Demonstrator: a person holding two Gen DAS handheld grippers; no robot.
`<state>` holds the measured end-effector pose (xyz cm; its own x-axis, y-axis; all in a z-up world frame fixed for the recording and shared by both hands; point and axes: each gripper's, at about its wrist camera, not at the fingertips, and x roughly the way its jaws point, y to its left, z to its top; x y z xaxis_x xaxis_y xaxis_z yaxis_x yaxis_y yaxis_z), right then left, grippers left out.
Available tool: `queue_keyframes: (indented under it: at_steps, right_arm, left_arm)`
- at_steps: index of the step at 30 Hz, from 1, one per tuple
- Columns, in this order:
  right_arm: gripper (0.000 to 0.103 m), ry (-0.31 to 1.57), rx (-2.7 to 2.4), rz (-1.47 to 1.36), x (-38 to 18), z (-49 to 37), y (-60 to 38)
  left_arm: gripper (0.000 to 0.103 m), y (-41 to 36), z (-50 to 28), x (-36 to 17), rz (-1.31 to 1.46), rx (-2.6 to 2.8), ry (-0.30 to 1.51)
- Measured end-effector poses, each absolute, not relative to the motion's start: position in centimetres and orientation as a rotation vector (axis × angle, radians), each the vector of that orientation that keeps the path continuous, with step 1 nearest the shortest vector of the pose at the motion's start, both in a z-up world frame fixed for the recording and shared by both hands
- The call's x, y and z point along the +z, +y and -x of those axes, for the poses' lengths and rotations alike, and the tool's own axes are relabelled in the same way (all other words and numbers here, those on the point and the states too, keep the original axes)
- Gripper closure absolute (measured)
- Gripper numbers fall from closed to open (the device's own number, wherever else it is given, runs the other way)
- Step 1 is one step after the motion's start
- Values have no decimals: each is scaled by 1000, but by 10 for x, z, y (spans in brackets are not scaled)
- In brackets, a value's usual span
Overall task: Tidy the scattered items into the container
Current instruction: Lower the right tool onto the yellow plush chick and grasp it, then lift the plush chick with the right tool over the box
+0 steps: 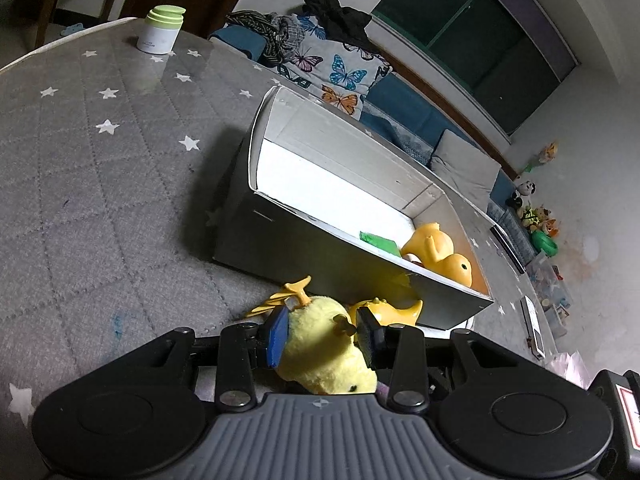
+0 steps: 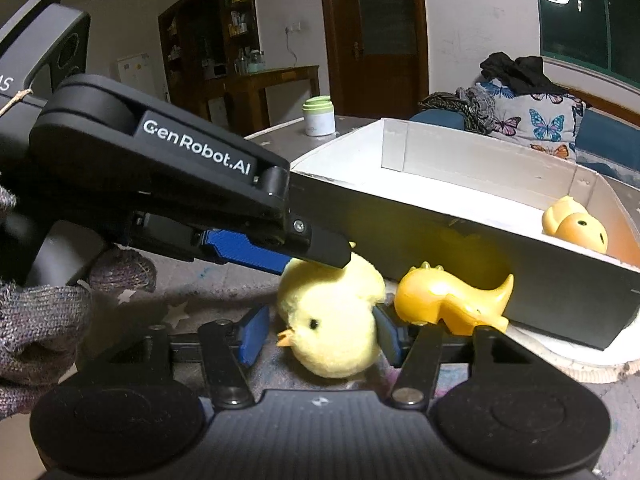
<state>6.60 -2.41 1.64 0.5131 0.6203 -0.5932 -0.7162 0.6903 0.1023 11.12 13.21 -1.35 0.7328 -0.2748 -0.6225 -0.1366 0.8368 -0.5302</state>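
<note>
**Plush chick bracketed by both grippers, beside the box**

Although both grippers are set around the same toy, a firm hold by either is hard to confirm. The plush chick [image 2: 332,320] lies on the grey star-patterned mat [image 1: 100,152], just near of the box's dark outer wall. In the left wrist view the left gripper [image 1: 322,332] is seen partly closed, its blue pads touching the fluff on both sides; it is judged shut on the chick. In the right wrist view the right gripper [image 2: 320,334] is seen straddling the chick's head, the right pad against the fluff and the left pad just apart; whether it grips cannot be told.

A yellow plastic dinosaur [image 2: 452,300] lies just right of the chick, touching the box wall. Inside the white cardboard box [image 1: 360,148], at its right end, a yellow plastic duck [image 1: 440,252] and a green item [image 1: 378,242] are noted.

Handling, as judged: the chick is expected to be very light, soft and compressible, not fragile. The round body is considered the best place to pinch; the thin yellow feet [image 1: 288,294] would likely slip out.
</note>
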Motion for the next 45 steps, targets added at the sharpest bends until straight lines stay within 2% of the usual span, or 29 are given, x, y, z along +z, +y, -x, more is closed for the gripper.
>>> queue_keyframes:
  at_steps: [22,29,36,45]
  right_arm:
    - [56,643,783,150,17,-65,-19]
    - [56,612,789,143,25,-56,-23]
    - [56,515,783,119,57,-52,-31]
    - [56,457,728,89,90,-90,-30]
  left_arm:
    - [58,134,-107,-25,617,-66,761]
    - [61,130,-99,0,584,-68,716]
    - [61,124,-98,33,539,-85,657]
    - [62,120,-145,66,487,-120,621]
